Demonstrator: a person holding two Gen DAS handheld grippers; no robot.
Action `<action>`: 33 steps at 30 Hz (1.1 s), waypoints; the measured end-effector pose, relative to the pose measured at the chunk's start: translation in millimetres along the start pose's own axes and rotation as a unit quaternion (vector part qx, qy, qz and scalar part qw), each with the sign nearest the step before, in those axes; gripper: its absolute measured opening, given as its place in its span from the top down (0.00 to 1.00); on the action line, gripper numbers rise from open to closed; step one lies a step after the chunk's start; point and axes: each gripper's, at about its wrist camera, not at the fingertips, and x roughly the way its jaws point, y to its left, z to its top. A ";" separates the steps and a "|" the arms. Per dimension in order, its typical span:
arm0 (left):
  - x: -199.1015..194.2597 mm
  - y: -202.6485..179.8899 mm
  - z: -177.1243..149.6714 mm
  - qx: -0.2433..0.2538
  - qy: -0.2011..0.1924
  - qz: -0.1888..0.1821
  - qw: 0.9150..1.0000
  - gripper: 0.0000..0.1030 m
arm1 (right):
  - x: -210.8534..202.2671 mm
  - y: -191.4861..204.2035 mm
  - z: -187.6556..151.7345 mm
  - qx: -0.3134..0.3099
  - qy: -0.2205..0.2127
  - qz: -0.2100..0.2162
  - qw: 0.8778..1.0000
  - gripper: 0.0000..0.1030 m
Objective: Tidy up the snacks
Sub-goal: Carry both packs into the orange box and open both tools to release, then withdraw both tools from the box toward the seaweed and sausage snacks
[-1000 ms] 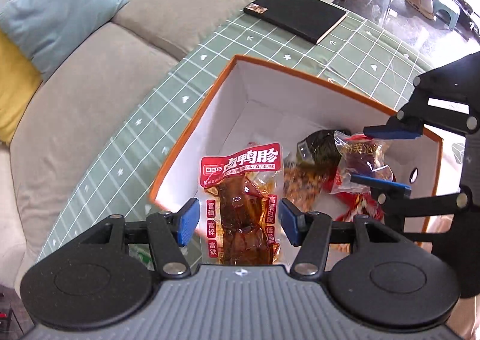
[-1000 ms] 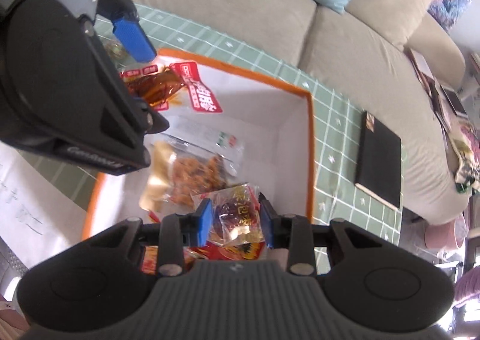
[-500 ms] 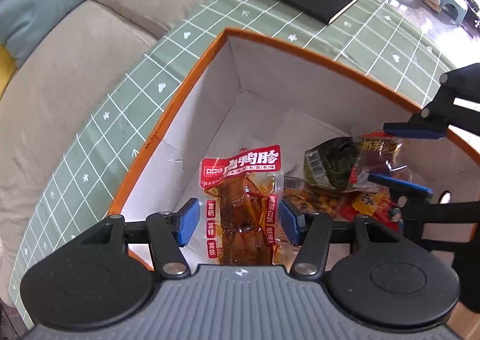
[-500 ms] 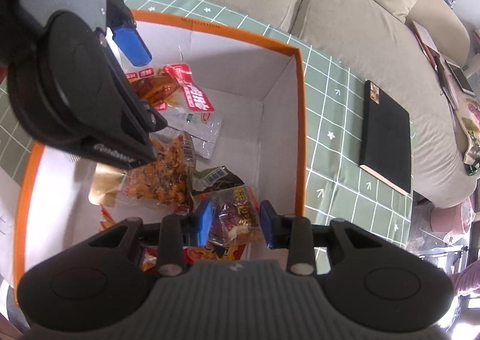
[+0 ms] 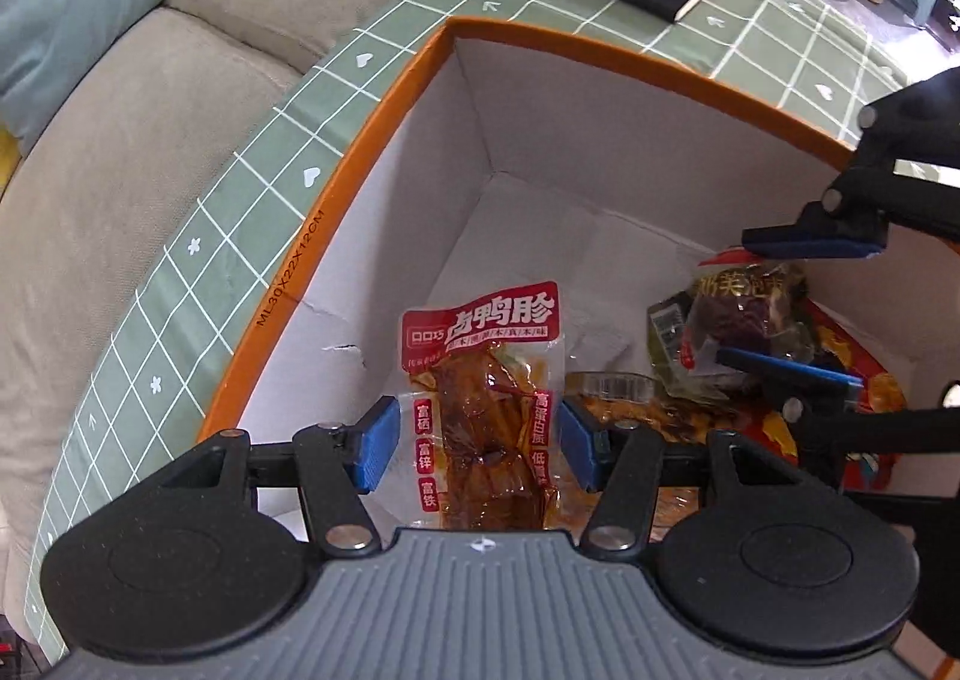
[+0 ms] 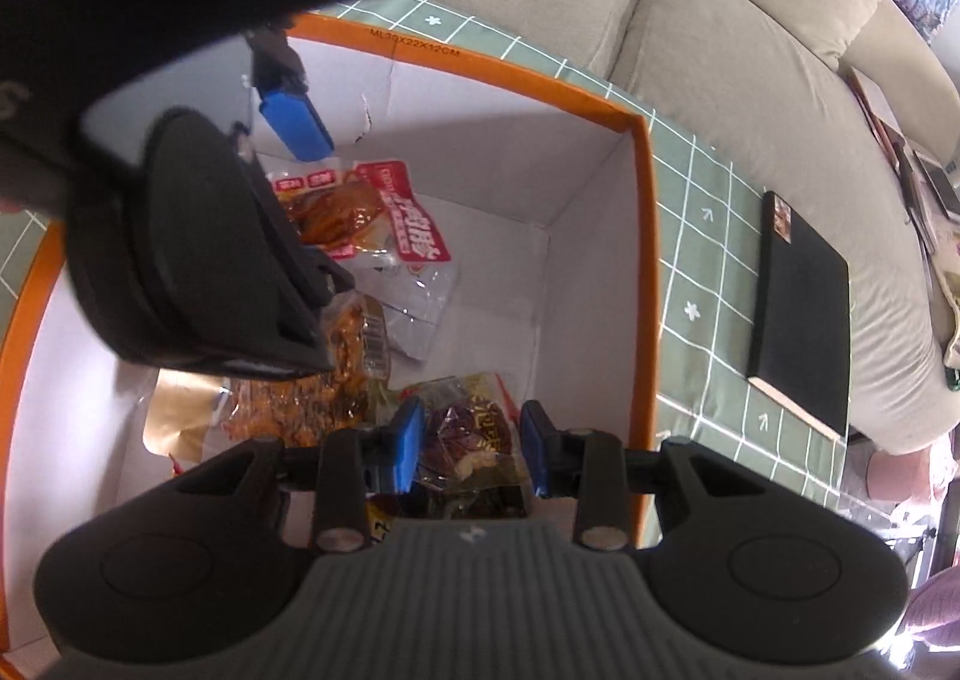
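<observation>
Right now my left gripper (image 5: pixel 477 443) sits low inside the orange box (image 5: pixel 312 236), its blue pads spread with a gap either side of the red-topped duck snack pack (image 5: pixel 483 380), so I cannot tell whether anything grips it. At about three o'clock from there my right gripper (image 6: pixel 471 443) pinches a dark red crinkly packet (image 6: pixel 474 428) between its pads, narrow but not fully closed. Just beyond, a bag of orange snacks (image 6: pixel 300 410) lies on the box floor at nine o'clock from that packet, beside a red packet (image 5: pixel 852 380). Further out, at one o'clock, a black notebook (image 6: pixel 801 302) lies on the green checked tablecloth (image 5: pixel 180 272), with the beige sofa (image 6: pixel 750 50) behind.
</observation>
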 end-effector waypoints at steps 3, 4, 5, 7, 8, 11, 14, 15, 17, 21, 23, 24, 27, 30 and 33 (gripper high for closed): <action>5.2 -0.4 -1.3 0.004 -0.002 -0.001 1.000 0.37 | 2.9 1.4 -0.1 -0.005 -0.008 0.000 1.000 0.68; 5.9 -0.9 -2.2 0.007 -0.002 -0.001 1.000 0.36 | 3.7 1.7 -0.4 -0.006 -0.010 0.000 1.000 0.68; 6.1 -1.4 -2.6 0.010 -0.003 0.000 1.000 0.35 | 4.1 2.1 -0.8 -0.008 -0.012 0.000 1.000 0.68; 6.3 -2.1 -2.3 0.012 -0.002 0.002 1.000 0.34 | 5.3 2.6 -0.9 -0.011 -0.012 -0.001 1.000 0.68; 6.7 -2.8 -1.7 0.013 -0.001 0.001 1.000 0.34 | 5.9 2.4 -0.6 -0.011 -0.011 -0.002 1.000 0.68; 7.4 -3.9 -1.4 0.017 0.007 0.005 1.000 0.34 | 6.5 2.2 1.6 -0.011 -0.010 -0.002 1.000 0.67; 8.7 -4.1 -2.5 0.019 0.012 0.004 1.000 0.27 | 7.3 1.0 0.9 -0.010 -0.014 -0.002 1.000 0.67; 8.8 -3.2 -3.1 0.018 0.012 0.004 1.000 0.26 | 7.2 0.8 0.7 -0.008 -0.015 0.001 1.000 0.67; 7.3 -0.5 -5.1 0.014 0.011 0.008 1.000 0.22 | 6.9 0.5 0.5 -0.004 -0.019 0.001 1.000 0.61; -1.9 7.5 -7.8 0.003 0.005 0.002 1.000 0.18 | 6.7 -0.1 -0.6 -0.004 -0.019 -0.008 1.000 0.45; -9.4 9.6 -8.9 0.004 0.000 0.003 1.000 0.16 | 4.7 -0.7 -1.4 -0.001 -0.018 -0.009 1.000 0.44; -13.5 9.8 -9.5 0.006 -0.003 0.005 1.000 0.16 | 3.2 -1.4 -1.8 0.002 -0.020 -0.010 1.000 0.41; -25.0 10.2 -10.8 0.009 -0.009 0.002 1.000 0.15 | -3.2 -2.7 -3.8 0.009 -0.023 -0.008 1.000 0.35; -39.6 10.0 -14.8 0.010 -0.018 -0.005 1.000 0.14 | -11.4 -1.5 -5.3 0.009 -0.026 -0.009 1.000 0.28; -54.0 8.5 -19.9 0.013 -0.029 0.000 0.999 0.14 | -21.9 -0.3 -6.0 0.015 -0.035 -0.006 0.999 0.25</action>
